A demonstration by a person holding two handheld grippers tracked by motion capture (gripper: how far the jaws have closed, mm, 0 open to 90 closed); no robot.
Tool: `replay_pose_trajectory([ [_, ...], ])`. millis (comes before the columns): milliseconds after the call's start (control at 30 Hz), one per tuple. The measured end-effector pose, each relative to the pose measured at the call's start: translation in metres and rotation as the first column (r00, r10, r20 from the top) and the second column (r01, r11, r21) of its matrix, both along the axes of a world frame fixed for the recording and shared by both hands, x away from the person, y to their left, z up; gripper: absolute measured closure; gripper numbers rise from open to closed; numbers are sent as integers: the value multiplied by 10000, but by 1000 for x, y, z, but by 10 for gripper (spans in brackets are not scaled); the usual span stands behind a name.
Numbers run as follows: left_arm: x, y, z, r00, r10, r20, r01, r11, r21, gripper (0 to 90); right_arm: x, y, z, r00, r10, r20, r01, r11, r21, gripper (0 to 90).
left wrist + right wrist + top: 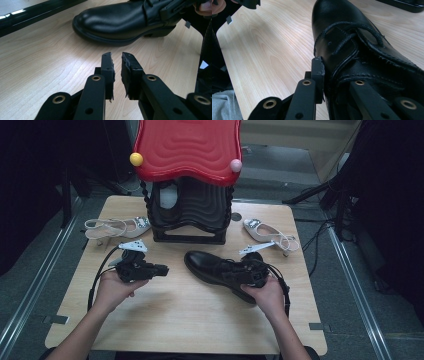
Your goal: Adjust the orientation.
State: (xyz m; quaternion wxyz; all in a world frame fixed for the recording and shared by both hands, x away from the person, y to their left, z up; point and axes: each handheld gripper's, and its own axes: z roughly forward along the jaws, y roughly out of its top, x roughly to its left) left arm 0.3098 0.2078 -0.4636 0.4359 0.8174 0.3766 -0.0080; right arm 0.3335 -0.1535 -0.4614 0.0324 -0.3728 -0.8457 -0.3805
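Note:
A black leather lace-up shoe (210, 266) lies on the wooden table (175, 320), toe pointing to the far left. My right gripper (239, 270) is shut on the shoe's collar near the laces. In the right gripper view one jaw presses the outside of the shoe (352, 37) and the other sits inside its opening, with the gripper (332, 67) low at centre. My left gripper (165, 269) hovers to the left of the shoe's toe, apart from it. Its jaws (117, 56) stand close together with a narrow gap and nothing between them, facing the shoe (117, 20).
A black stand with a red wavy roof (187, 147) stands at the back middle of the table. One white heeled sandal (117, 227) lies at the back left and another white sandal (267, 232) at the back right. Metal rails run along the floor on both sides.

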Motion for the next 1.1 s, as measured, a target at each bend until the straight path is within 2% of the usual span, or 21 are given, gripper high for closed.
replay_pose_trajectory([
  [100,1,-1,-1,9999,4,-147,-3,10000,56,791,2,11,-2,10000,-53,-13,53,10000,59,821],
  [167,1,-2,-2,9999,-47,-99,48,10000,77,791,5,17,-5,9999,-70,-99,72,9998,166,822],
  [467,0,-3,-6,9997,-180,185,181,9998,-28,769,5,40,-12,9998,151,-89,-151,9999,15,820],
  [667,0,-4,-6,9993,-189,311,190,9998,-43,760,5,37,-14,9997,211,-139,-210,9998,45,815],
  [700,1,-4,-6,9995,-218,211,219,9998,-39,764,4,37,-14,9995,261,-148,-261,9997,31,811],
  [733,0,-4,-5,9994,-87,337,86,10000,50,769,4,37,-14,9996,253,-142,-252,9997,41,808],
  [800,-1,-4,-4,9994,-33,336,32,10000,22,789,4,36,-15,9995,302,-138,-301,9995,70,793],
  [900,-1,-3,-2,9996,99,253,-94,9998,-179,805,1,37,-13,9990,415,137,-411,9987,-285,755],
  [967,-2,-3,-1,9990,174,415,-173,9998,-24,832,-2,34,-9,9980,533,338,-518,9977,-448,726],
  [1067,-2,-4,-1,9990,146,431,-147,9999,17,875,-5,21,-2,9977,485,482,-477,9987,-181,720],
  [1100,-2,-4,-1,9992,97,383,-98,10000,7,891,-6,15,1,9972,434,605,-432,9991,-59,744],
])
